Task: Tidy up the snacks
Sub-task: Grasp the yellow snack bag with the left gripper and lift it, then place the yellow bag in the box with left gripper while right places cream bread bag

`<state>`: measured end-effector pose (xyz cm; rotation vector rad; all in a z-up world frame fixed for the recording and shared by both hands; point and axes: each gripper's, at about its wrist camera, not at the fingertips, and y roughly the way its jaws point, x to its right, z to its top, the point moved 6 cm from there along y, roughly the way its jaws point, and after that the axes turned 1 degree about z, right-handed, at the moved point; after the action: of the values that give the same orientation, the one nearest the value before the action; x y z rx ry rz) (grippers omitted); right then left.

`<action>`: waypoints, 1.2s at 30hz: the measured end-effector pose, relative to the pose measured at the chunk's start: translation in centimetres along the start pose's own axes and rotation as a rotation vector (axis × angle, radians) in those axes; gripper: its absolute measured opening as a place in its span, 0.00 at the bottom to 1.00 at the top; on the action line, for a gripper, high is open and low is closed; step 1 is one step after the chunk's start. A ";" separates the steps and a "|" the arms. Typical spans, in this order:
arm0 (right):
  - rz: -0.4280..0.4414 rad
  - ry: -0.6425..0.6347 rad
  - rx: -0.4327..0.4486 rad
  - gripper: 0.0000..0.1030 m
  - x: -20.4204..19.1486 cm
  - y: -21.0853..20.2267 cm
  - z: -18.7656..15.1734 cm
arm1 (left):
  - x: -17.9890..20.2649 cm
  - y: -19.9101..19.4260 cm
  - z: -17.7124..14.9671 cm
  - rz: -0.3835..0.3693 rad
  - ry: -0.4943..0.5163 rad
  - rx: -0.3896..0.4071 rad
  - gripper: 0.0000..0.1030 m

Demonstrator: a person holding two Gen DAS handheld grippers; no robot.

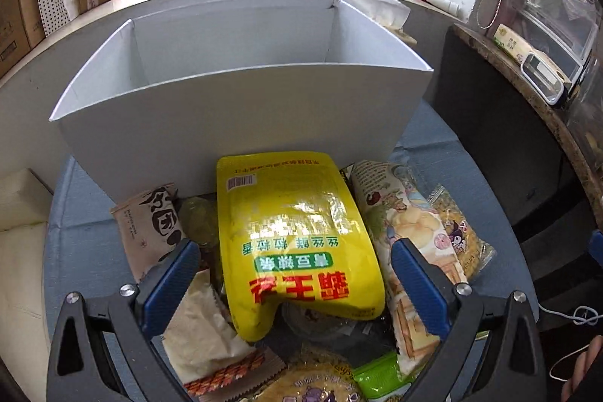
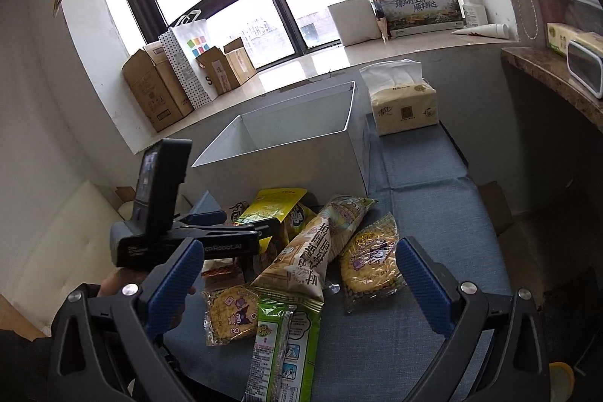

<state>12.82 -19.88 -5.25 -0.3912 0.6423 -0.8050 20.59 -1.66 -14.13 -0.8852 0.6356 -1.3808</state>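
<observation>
On the blue cloth (image 2: 426, 198) there's a whole pile of snacks sitting right in front of a white box (image 2: 286, 153), which is open on top and looks empty from the left wrist view. Biggest thing in the pile is a yellow bag (image 1: 297, 243) with red and green print, lying flat on top of the others with its far edge almost touching the box's front wall. The left gripper (image 1: 296, 283) is right over it, jaws spread wide, one blue finger on each side of the bag's near end, not squeezing anything as far as I can see. Left of the yellow bag there's a brown packet (image 1: 149, 226) with big black characters, and on the right a long pastel illustrated packet (image 1: 399, 221) leaning against it, plus a clear pack with a cartoon character (image 1: 458, 232) further out.

Right gripper (image 2: 297, 281) is held back from the pile, also wide open with nothing between the fingers. Directly between its fingers in that view are a beige long packet (image 2: 297, 262), a green packet (image 2: 280, 345) nearest the camera, and two yellowish cartoon packs (image 2: 371, 264) either side. You can see the person's hand (image 2: 124, 283) holding the left gripper's handle there too. A tissue pack (image 2: 403, 104) sits beside the box, on its right.
</observation>
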 end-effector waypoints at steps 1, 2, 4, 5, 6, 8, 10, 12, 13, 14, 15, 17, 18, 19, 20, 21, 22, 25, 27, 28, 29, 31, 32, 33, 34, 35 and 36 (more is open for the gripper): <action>-0.001 0.005 0.001 1.00 0.2 -0.1 0.0 | -0.2 0.6 0.0 0.000 -0.012 -0.016 1.00; -0.003 0.010 0.002 1.00 0.3 -0.2 0.0 | -0.3 1.0 0.0 -0.006 -0.019 -0.030 1.00; -0.004 0.018 0.002 1.00 0.6 -0.2 0.0 | -0.5 1.4 0.0 -0.010 -0.030 -0.026 1.00; 0.000 0.023 0.000 1.00 0.7 -0.2 -0.1 | -0.5 1.5 -0.1 -0.010 -0.025 -0.027 1.00; 0.003 0.028 -0.003 1.00 0.7 -0.2 -0.1 | -0.6 1.5 0.0 -0.002 -0.020 -0.025 0.98; 0.004 0.029 -0.007 1.00 0.7 -0.1 -0.1 | -0.4 1.3 0.0 -0.043 -0.021 -0.025 0.85; 0.003 0.024 -0.014 1.00 0.6 0.0 -0.3 | -0.1 0.9 -0.2 -0.035 -0.014 -0.018 0.80; -0.001 0.021 -0.026 1.00 0.6 0.3 -0.4 | 0.0 0.4 -0.3 -0.021 -0.002 -0.006 0.73; -0.004 0.021 -0.033 1.00 0.6 0.4 -0.5 | 0.2 0.0 -0.2 -0.024 0.006 0.006 0.69; -0.005 0.021 -0.040 1.00 0.6 0.6 -0.7 | 0.3 -0.2 -0.2 -0.025 0.014 0.009 0.68; -0.007 0.023 -0.048 1.00 0.6 0.8 -0.8 | 0.3 -0.5 -0.3 -0.024 0.016 0.011 0.68; -0.009 0.027 -0.062 1.00 0.5 1.1 -1.0 | 0.3 -1.0 -0.3 -0.028 0.018 0.020 0.66; -0.011 0.025 -0.064 1.00 0.5 1.2 -1.1 | 0.2 -1.5 -0.3 -0.027 0.018 0.033 0.66; -0.014 0.024 -0.067 1.00 0.5 1.3 -1.2 | -0.2 -2.1 -0.3 -0.032 0.016 0.046 0.66; -0.017 0.023 -0.071 1.00 0.5 1.4 -1.2 | -0.2 -2.6 -0.1 -0.041 0.013 0.059 0.66; -0.020 0.024 -0.074 1.00 0.6 1.5 -1.3 | -0.3 -3.2 0.0 -0.049 0.012 0.070 0.66; -0.022 0.026 -0.079 1.00 0.6 1.6 -1.3 | -0.5 -3.8 0.1 -0.048 0.011 0.081 0.66; -0.033 0.035 -0.093 1.00 0.8 2.1 -1.4 | -1.2 -5.9 0.1 -0.041 0.010 0.116 0.66; -0.053 0.030 -0.120 1.00 0.8 2.9 -1.5 | -1.8 -7.6 -0.2 -0.042 0.007 0.141 0.66; -0.068 0.020 -0.142 1.00 0.8 3.6 -1.6 | -2.0 -8.4 -0.2 -0.032 0.010 0.156 0.66; -0.084 0.009 -0.165 1.00 0.8 4.3 -1.7 | -2.3 -9.2 -0.5 -0.017 0.014 0.172 0.66; -0.093 -0.009 -0.206 1.00 0.6 6.0 -1.8 | -2.8 -10.7 -1.0 0.001 0.023 0.195 0.66; -0.087 -0.011 -0.226 1.00 0.6 6.8 -1.8 | -3.2 -11.4 -1.4 0.002 0.023 0.204 0.66; -0.082 -0.010 -0.248 1.00 0.5 7.7 -1.9 | -3.5 -11.9 -1.7 0.003 0.023 0.209 0.66; -0.082 -0.009 -0.273 1.00 0.6 8.7 -1.9 | -3.7 -12.4 -2.1 0.006 0.022 0.209 0.66; -0.083 -0.008 -0.294 1.00 0.7 9.6 -1.8 | -4.1 -12.7 -2.5 0.005 0.013 0.212 0.66; -0.087 -0.008 -0.309 1.00 0.7 10.5 -1.8 | -4.3 -12.9 -2.7 0.005 0.009 0.215 0.66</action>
<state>17.66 -13.91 -12.58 -0.7071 0.7485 -0.7875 10.68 2.53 -5.33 -0.7053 0.4852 -1.4202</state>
